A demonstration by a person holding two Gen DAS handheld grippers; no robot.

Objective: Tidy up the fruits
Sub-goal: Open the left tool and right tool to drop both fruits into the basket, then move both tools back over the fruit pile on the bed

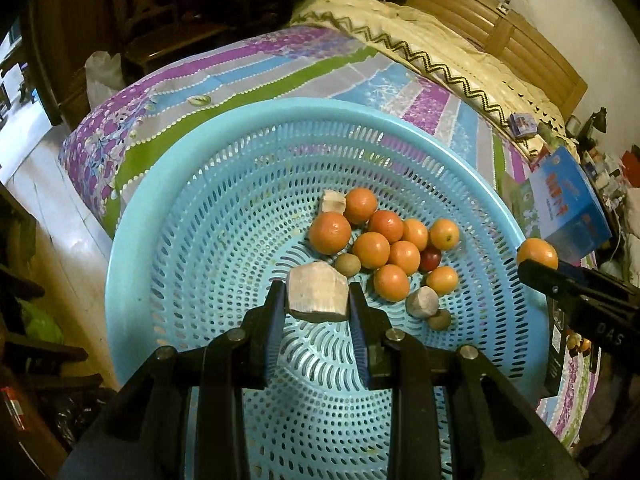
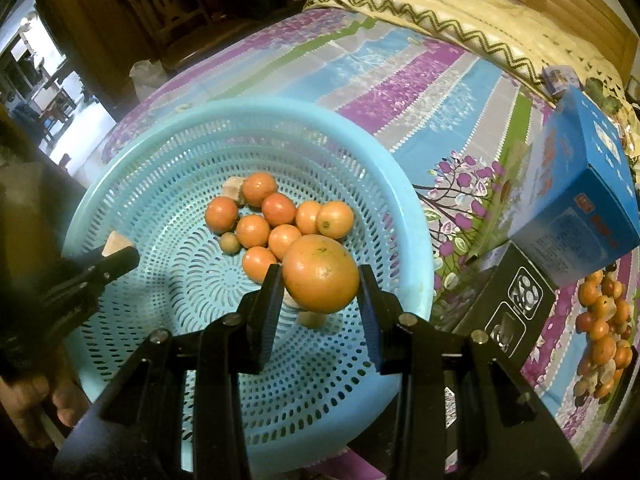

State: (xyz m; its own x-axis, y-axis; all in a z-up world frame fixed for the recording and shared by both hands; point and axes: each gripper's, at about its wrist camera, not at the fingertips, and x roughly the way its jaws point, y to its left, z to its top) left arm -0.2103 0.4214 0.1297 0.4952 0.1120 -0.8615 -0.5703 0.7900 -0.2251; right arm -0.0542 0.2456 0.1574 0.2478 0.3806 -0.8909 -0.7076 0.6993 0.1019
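- Now we hold an orange (image 2: 320,273) in the right gripper (image 2: 320,280), jaws clamped on its two sides, just above the blue basket (image 2: 404,184).
- We judge it light, round and smooth-skinned, so it could roll or slip; gripping across its widest part is safest, and gently, since the flesh gives.
- Our left gripper (image 1: 318,294) is clenched on a pale, cut-faced chunk (image 1: 316,294), also over the basket; it looks stiff, with flat faces that suit the jaws.
- Below, a heap of oranges (image 1: 372,248) lies in the basket with a few small brownish fruits and one dark red one (image 1: 431,258).
- More fruit (image 2: 602,328) waits on the bed (image 2: 400,80), beside a black box (image 2: 508,308) and a blue box (image 2: 576,200).
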